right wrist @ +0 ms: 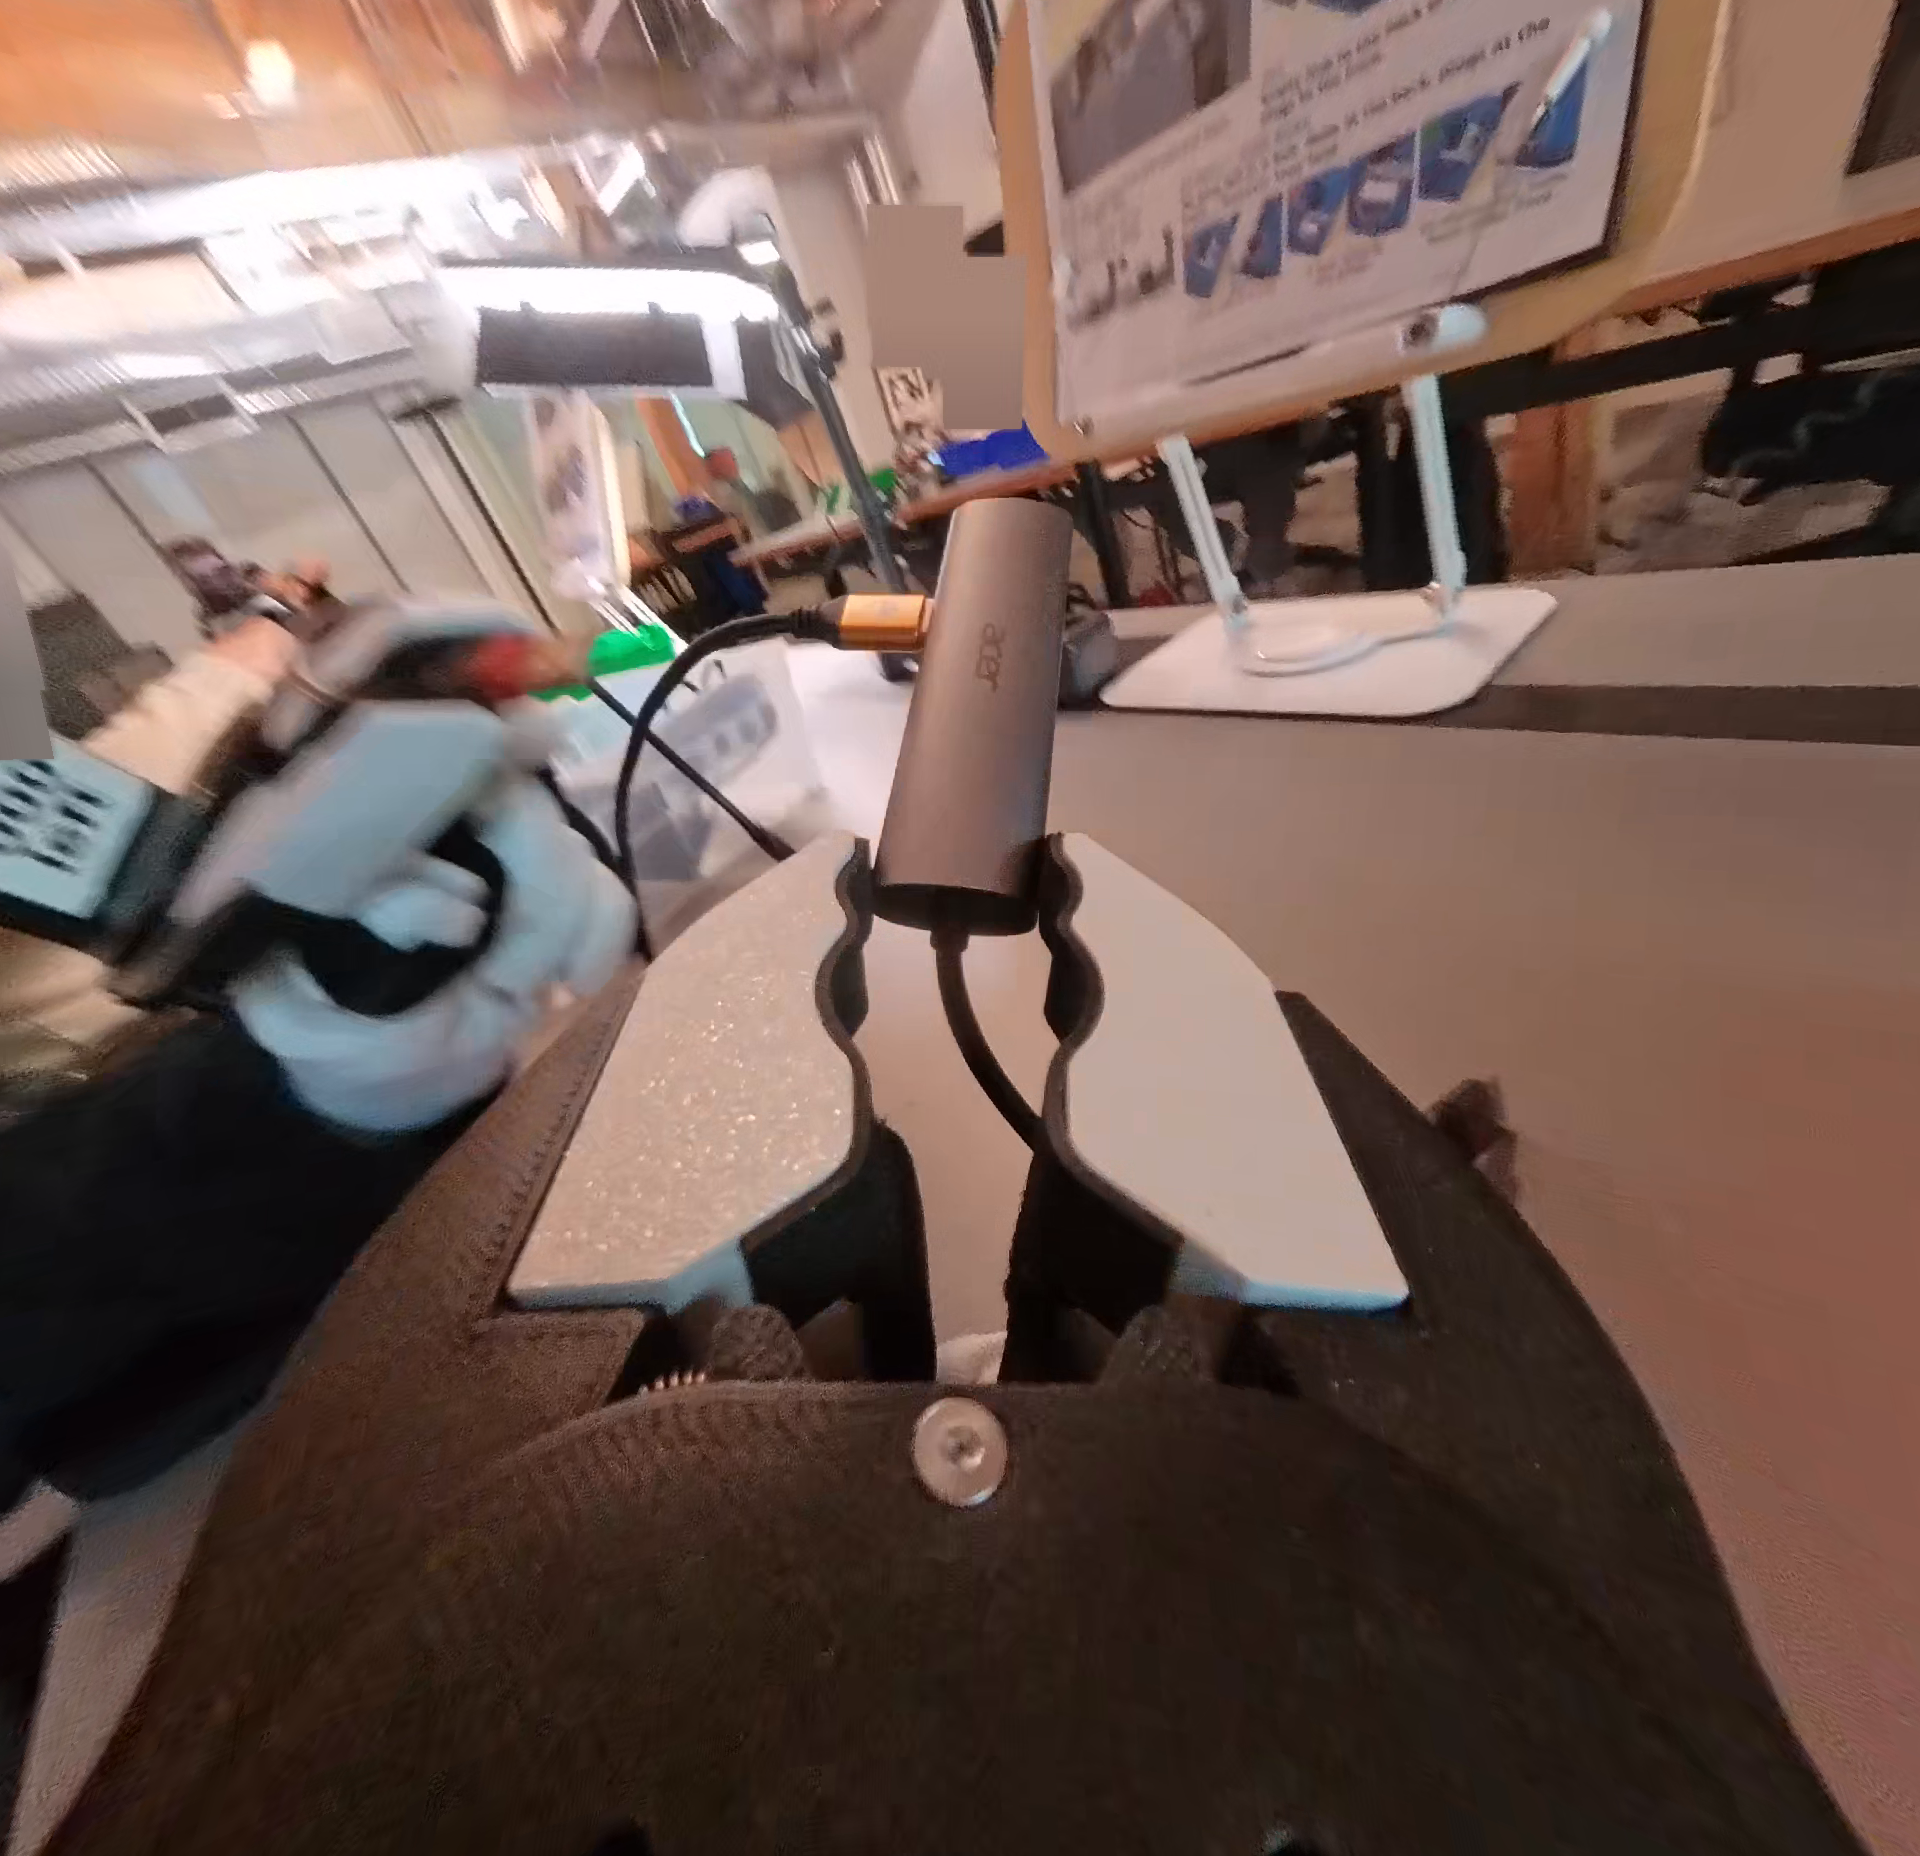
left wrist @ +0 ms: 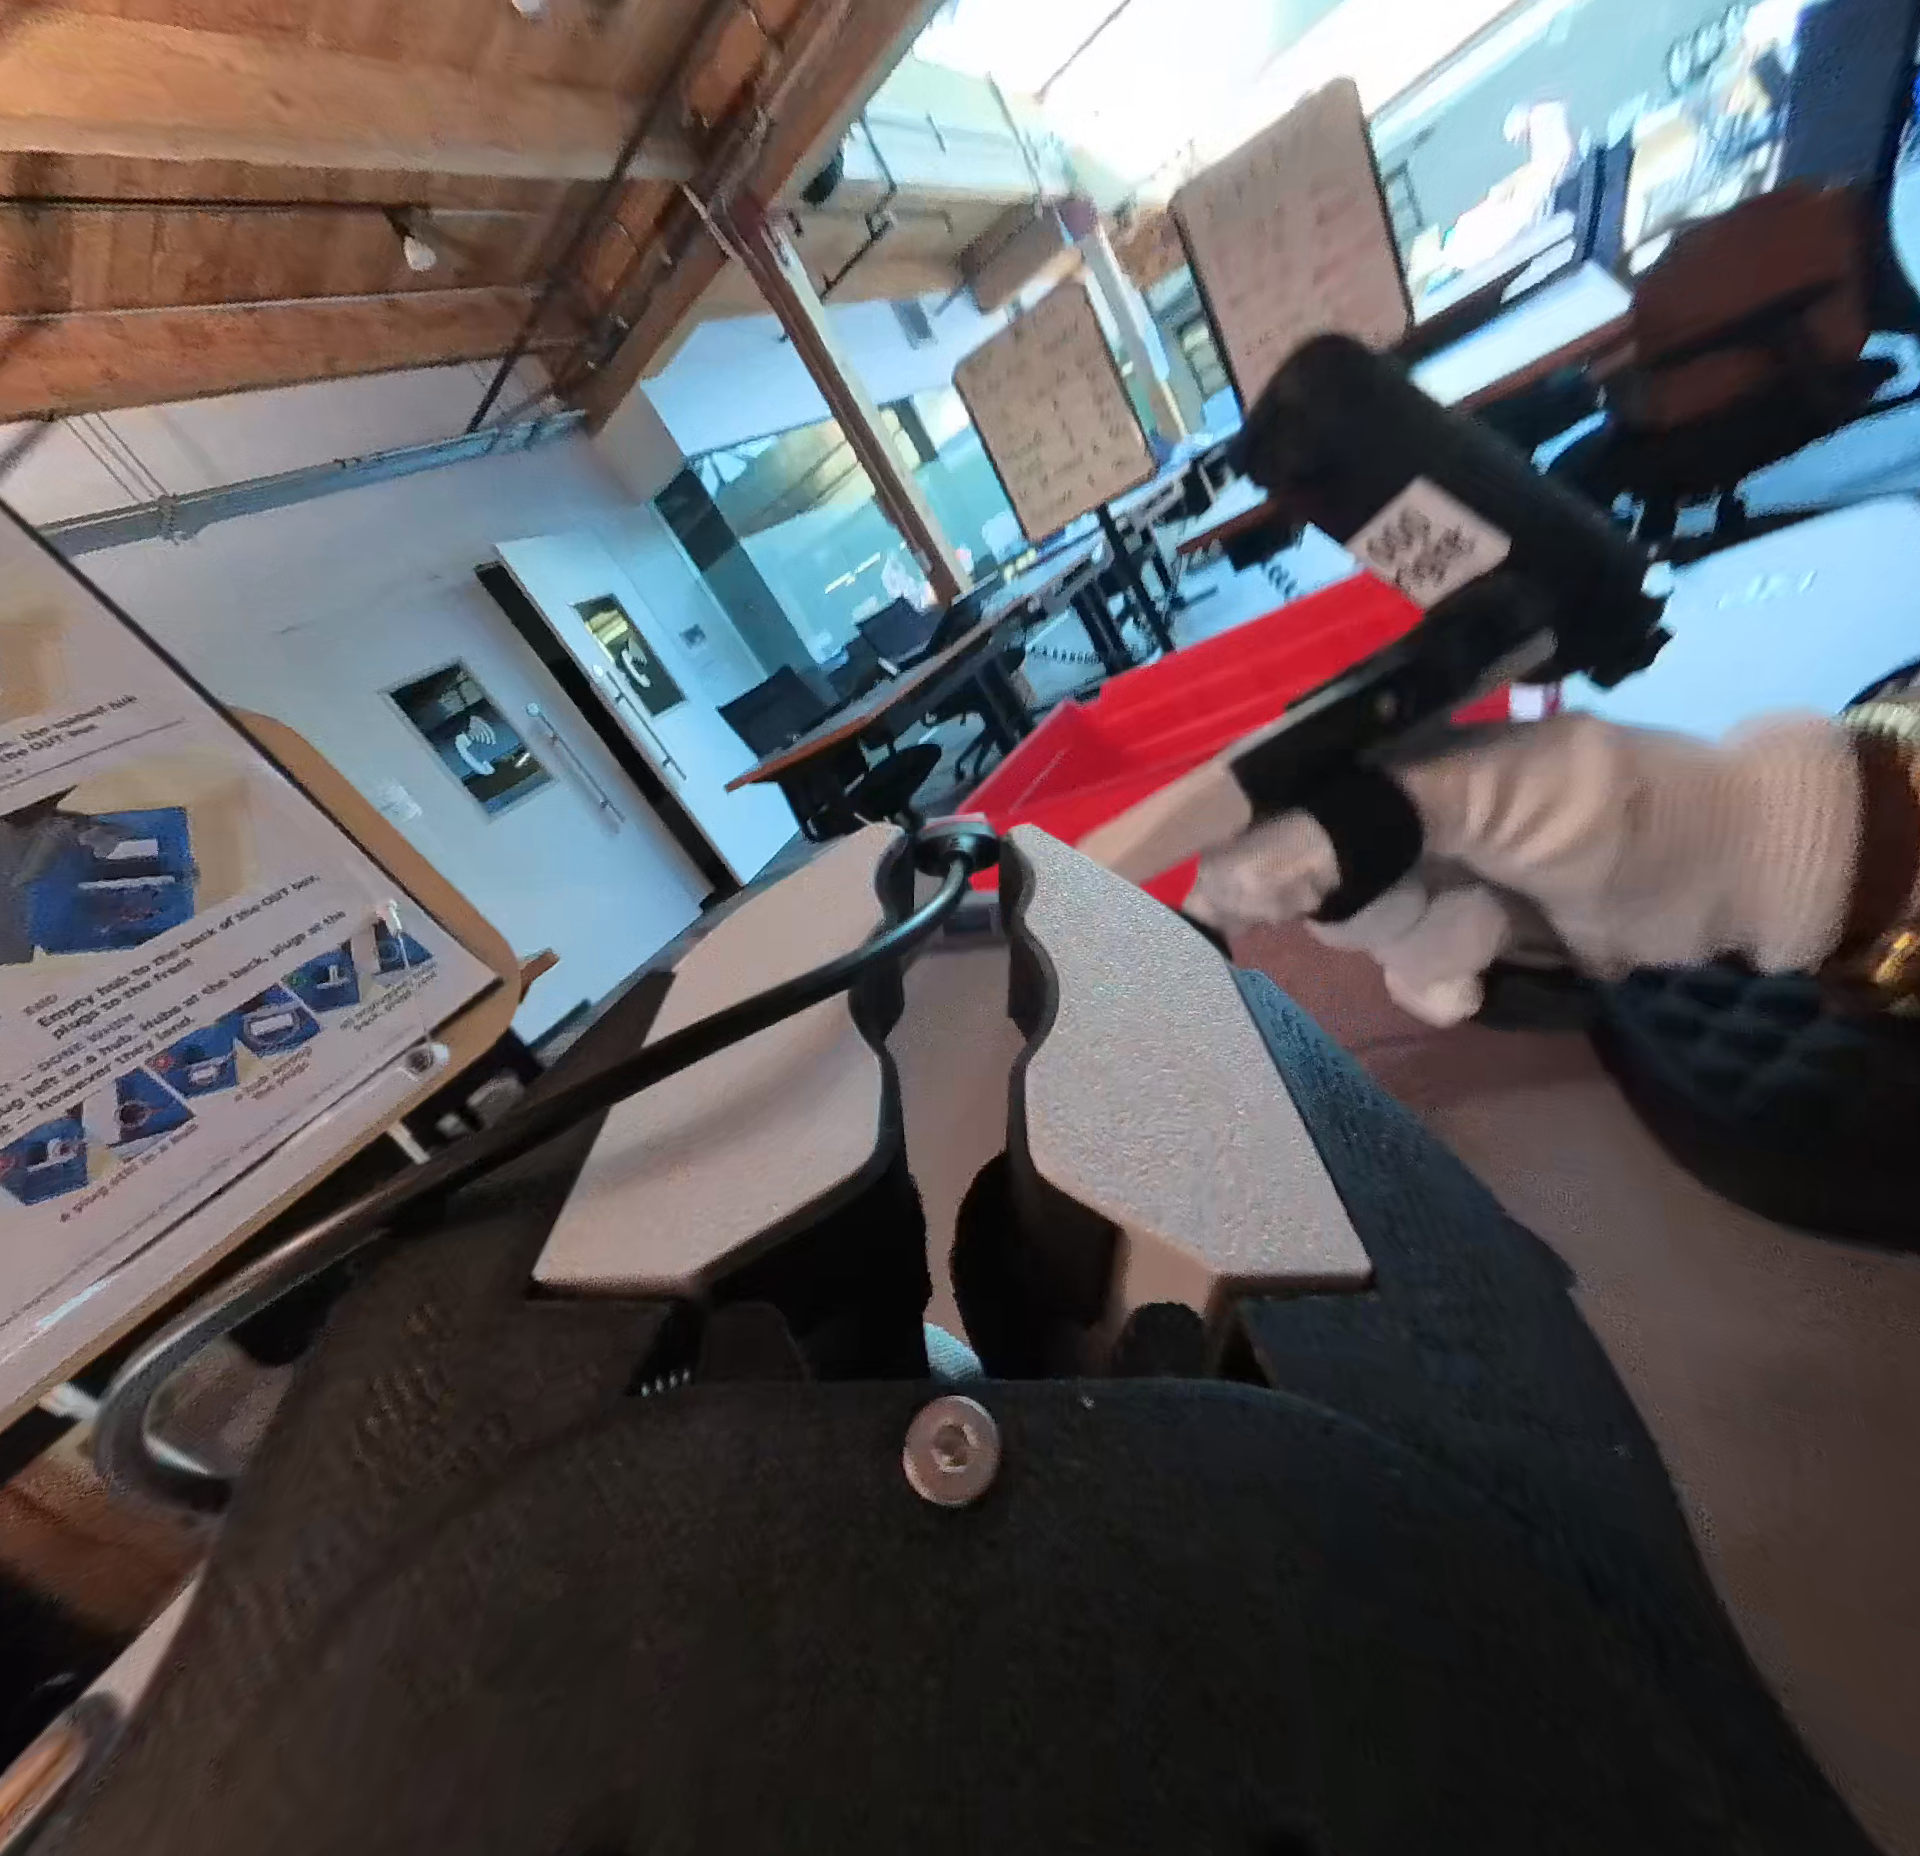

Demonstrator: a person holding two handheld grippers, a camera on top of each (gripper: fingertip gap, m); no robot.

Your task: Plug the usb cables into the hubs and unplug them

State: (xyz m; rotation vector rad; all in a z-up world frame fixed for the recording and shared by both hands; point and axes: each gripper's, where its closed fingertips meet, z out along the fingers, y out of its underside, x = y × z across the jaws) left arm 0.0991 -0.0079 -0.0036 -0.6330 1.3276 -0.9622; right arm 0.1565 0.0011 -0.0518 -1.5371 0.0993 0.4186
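Hub (right wrist: 977,726) clamped in right gripper (right wrist: 951,861) | left gripper (left wrist: 951,850) pinching cable (left wrist: 831,975) | tabletop (right wrist: 1507,975) near

Both tools share one build: the left gripper (left wrist: 951,861) and right gripper (right wrist: 951,871) have black textured bodies, pale grey plates on scalloped jaws, and a silver screw (right wrist: 960,1451). The person wears white knit gloves (left wrist: 1621,850) and a brown watch strap (left wrist: 1886,840).
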